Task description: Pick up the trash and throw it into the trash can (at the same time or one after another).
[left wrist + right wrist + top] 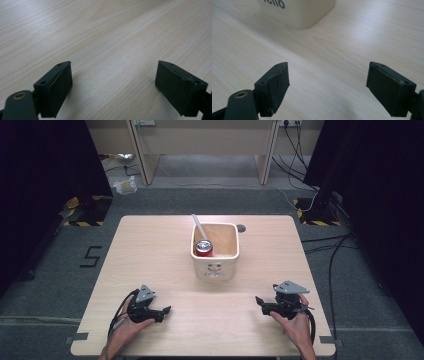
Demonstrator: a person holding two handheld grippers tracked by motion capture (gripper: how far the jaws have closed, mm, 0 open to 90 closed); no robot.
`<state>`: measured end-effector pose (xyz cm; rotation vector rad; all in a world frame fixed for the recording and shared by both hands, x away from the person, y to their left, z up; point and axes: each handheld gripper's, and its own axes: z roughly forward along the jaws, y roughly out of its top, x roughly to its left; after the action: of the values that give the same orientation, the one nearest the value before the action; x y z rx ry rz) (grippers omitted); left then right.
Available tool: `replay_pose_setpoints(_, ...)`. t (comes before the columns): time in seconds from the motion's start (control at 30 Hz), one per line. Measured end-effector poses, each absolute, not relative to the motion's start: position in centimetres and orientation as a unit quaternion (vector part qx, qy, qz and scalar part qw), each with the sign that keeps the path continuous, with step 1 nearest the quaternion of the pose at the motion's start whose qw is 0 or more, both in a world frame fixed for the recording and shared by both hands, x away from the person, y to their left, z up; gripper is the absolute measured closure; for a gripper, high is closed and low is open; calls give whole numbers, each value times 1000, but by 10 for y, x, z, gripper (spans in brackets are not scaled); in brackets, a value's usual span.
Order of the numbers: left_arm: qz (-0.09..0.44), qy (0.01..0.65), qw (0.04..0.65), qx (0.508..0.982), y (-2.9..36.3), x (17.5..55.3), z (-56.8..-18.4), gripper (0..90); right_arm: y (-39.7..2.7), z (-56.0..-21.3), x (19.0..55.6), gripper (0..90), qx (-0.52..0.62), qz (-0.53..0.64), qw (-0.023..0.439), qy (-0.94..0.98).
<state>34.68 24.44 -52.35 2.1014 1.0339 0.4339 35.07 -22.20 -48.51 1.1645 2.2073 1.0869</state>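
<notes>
1. Both claws sit low over the near part of the table [150, 245]: my left gripper [165, 310] near the left front, my right gripper [258, 301] near the right front, each held in a hand.
2. Left jaws stand spread wide with nothing between them; the left gripper view [113, 75] shows bare wood grain in the gap.
3. Right jaws are likewise spread and hold nothing; the right gripper view [327, 77] shows bare wood between them.
4. Nearest thing to both claws is the cream square bin [215, 251], standing at mid-table, well apart from either gripper.
5. Inside the bin I see a red can [203, 248] upright against the left wall, and a white utensil handle [199, 227] leaning out over the far-left rim.
6. Open wood lies all around the bin, and a wide bare strip runs between the two grippers.
7. From above I see the bin's inside; the right gripper view instead gives the bin [297, 12] from its outer wall and near corner, with dark lettering partly cut off.
8. Beyond the table edges lies grey floor with cables [330, 255] at the right.
</notes>
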Motion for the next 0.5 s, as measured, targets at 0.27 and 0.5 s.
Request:
replay_pose_setpoints(0.27, 169, 403, 371, 819, 244, 347, -524, 135, -222, -497, 343, 180, 422, 380, 201, 798)
replay_pose_setpoints(0.5, 169, 403, 372, 819, 244, 347, -524, 135, -221, -503, 336, 178, 421, 368, 201, 804)
